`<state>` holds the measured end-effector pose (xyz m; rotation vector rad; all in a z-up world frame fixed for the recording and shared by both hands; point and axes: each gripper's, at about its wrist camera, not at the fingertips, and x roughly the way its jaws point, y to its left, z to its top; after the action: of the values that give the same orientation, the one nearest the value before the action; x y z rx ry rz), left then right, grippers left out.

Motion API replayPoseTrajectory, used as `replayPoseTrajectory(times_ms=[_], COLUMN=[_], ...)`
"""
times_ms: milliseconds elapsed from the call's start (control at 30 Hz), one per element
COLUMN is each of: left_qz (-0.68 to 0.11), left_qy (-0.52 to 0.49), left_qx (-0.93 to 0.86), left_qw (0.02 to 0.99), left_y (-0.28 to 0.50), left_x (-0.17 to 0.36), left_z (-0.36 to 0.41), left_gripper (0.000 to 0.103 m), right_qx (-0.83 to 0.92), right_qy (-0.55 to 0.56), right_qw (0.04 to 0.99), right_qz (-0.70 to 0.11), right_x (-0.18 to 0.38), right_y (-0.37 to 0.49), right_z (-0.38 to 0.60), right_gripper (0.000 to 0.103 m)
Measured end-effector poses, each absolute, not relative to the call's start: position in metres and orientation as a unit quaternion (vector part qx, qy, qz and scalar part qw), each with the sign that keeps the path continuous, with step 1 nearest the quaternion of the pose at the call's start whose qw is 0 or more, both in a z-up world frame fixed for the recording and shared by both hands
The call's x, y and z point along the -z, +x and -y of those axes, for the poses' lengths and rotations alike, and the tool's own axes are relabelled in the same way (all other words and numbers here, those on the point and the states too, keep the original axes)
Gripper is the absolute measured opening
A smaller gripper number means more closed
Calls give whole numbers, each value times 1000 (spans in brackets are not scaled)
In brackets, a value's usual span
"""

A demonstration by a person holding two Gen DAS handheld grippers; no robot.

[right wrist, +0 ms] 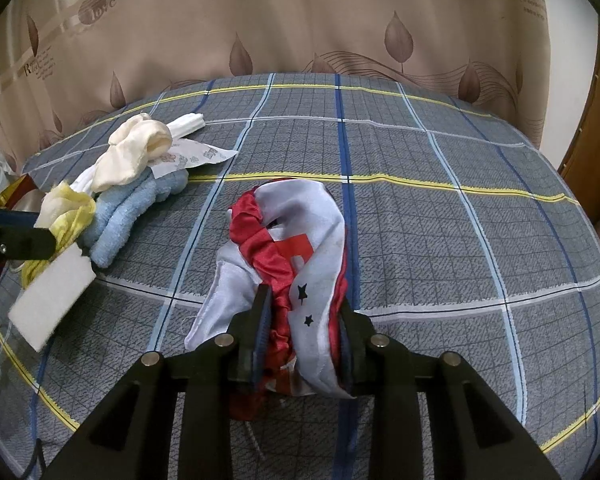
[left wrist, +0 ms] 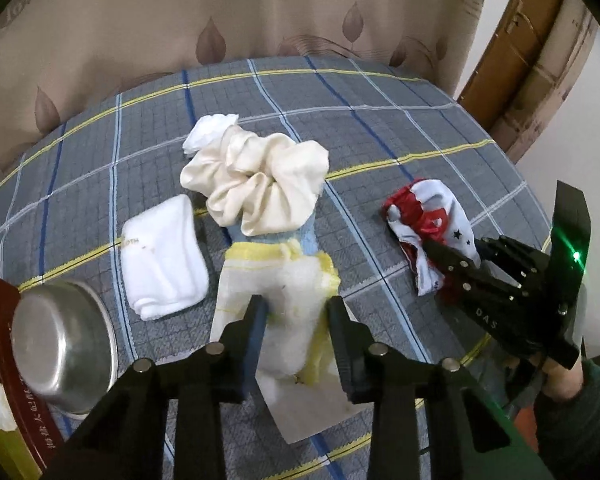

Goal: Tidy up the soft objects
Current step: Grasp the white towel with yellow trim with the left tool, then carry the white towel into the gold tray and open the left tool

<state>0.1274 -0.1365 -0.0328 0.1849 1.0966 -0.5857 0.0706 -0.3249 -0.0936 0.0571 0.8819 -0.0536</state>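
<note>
My left gripper [left wrist: 298,316] points down at a white cloth with yellow trim [left wrist: 296,280], and its pads press on the cloth's two sides. The cloth lies over a white flat pad [left wrist: 300,416]. Behind it are a blue fuzzy cloth [left wrist: 304,236] and a crumpled cream cloth [left wrist: 260,176]; a folded white towel [left wrist: 164,252] lies to the left. My right gripper [right wrist: 304,316] is shut on a red and white satin cloth with black stars [right wrist: 300,220], which rests on the plaid cover [right wrist: 440,220]. In the left wrist view that gripper [left wrist: 452,258] bites the same cloth [left wrist: 432,208].
A steel bowl [left wrist: 60,340] sits at the near left against a red and gold box [left wrist: 0,312]. A beige leaf-print curtain [left wrist: 260,12] hangs close behind the plaid surface. A wooden door [left wrist: 532,60] stands at the far right. A person's green sleeve [left wrist: 580,420] is at the lower right.
</note>
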Motion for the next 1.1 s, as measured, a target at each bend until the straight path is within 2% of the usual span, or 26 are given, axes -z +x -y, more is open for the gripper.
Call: replayPoseTrajectory(times_ms=[233, 800, 1100], left_qz=[-500, -497, -499], left_qy=[99, 101, 93], left_qx=[273, 262, 235], left_qw=[816, 821, 829], left_y=[118, 91, 69], left_x=[24, 4, -14], left_z=[133, 102, 60], left_gripper=[25, 24, 24], right_qx=[24, 23, 24], right_qy=[33, 35, 34], right_qw=[903, 903, 903], right_qz=[-427, -427, -427], right_x=[95, 95, 95], right_y=[71, 71, 71], right_z=[326, 326, 326], right_gripper=[29, 29, 29])
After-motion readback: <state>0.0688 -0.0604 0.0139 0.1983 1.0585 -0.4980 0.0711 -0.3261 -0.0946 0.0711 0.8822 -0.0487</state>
